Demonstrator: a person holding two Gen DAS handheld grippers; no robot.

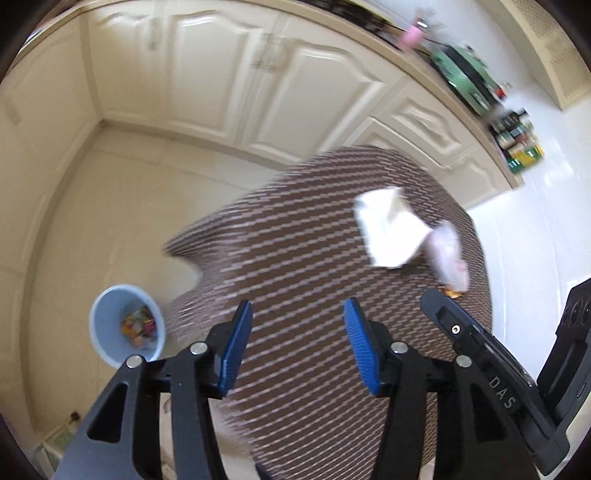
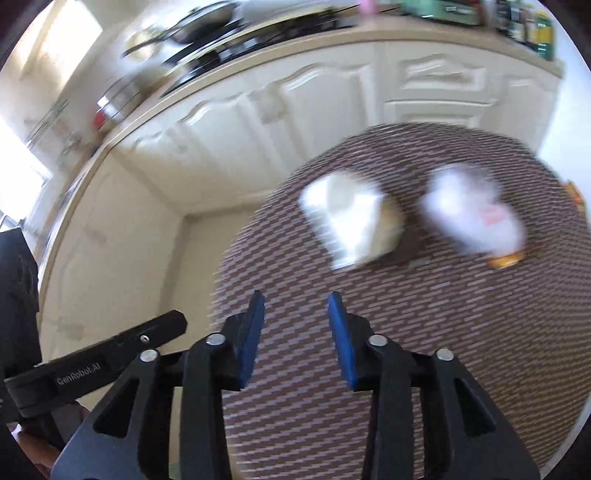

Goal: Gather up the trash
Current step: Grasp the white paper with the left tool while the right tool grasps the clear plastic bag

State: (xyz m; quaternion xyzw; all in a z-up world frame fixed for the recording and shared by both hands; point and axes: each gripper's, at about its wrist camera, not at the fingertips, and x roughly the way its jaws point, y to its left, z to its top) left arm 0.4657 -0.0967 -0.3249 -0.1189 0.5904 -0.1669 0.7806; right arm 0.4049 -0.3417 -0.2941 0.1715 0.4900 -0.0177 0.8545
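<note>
Hovering apart and empty, both tongs — left (image 1: 297, 317), right (image 2: 295, 308) — faced crumpled paper (image 2: 351, 218) mid-desk (image 2: 443, 350); grasping it seemed next.

The left gripper (image 1: 298, 328), its blue pads spread apart with nothing between them, hangs over a brown woven mat (image 1: 295, 240) where a crumpled white paper (image 1: 388, 229) lies beside a pale wrapper (image 1: 448, 254), and a light-blue bin (image 1: 127, 326) of colourful trash stands on the floor to the left.

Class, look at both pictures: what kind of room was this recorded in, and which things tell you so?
Most likely a home kitchen: cream cabinet doors under a countertop, a pan on the hob, and jars along the counter.
</note>
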